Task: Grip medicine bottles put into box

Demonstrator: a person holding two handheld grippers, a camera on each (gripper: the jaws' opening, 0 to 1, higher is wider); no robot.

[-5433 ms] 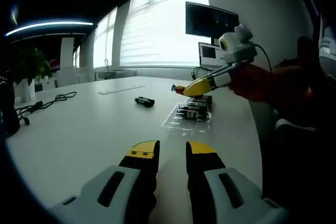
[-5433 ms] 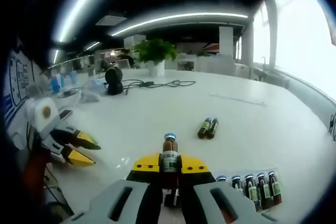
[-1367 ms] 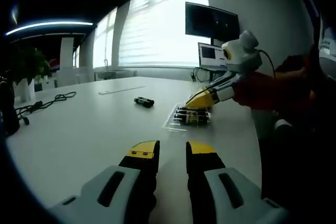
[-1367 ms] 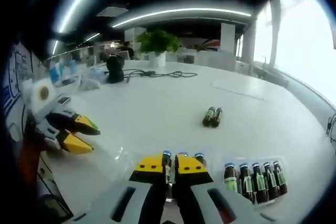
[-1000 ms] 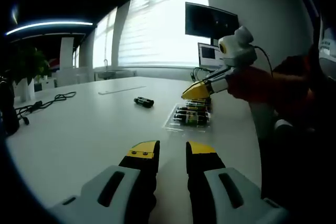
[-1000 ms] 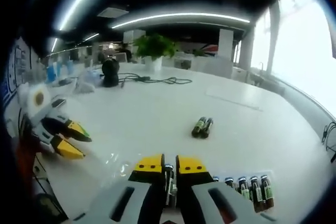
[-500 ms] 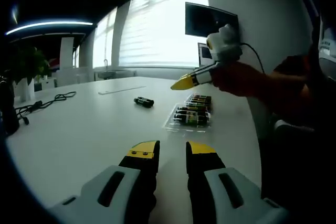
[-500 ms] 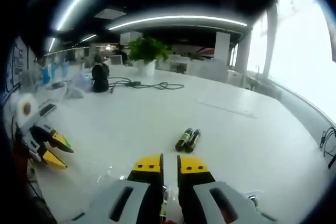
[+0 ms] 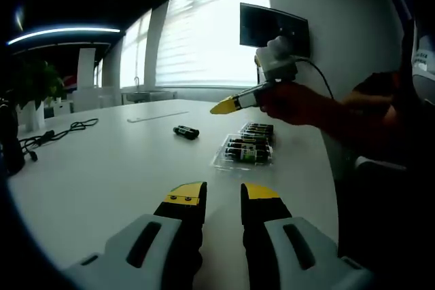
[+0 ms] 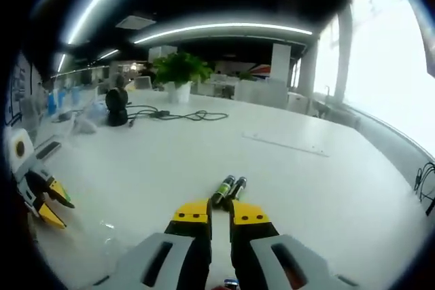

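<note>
A clear plastic box [image 9: 246, 149] lies on the white table with several brown medicine bottles lying in it. Two more bottles [image 9: 186, 132] lie side by side farther out, and in the right gripper view these bottles [image 10: 228, 190] sit just beyond my own jaw tips. My right gripper [image 10: 220, 212] hovers above the table with its jaws nearly touching and nothing between them. From the left gripper view, the right gripper [image 9: 226, 106] hangs in the air past the box, held by a hand in a red sleeve. My left gripper [image 9: 223, 195] rests low over the table, open and holding nothing.
A potted plant [image 10: 178, 69], a black device [image 10: 117, 103] and cables [image 10: 178, 114] stand at the table's far side. A monitor [image 9: 274, 26] and a laptop are beyond the box. A flat ruler-like strip [image 9: 158, 116] lies near the window side.
My right gripper has risen from the box and moved out over the table toward the two loose bottles. The left gripper has stayed put.
</note>
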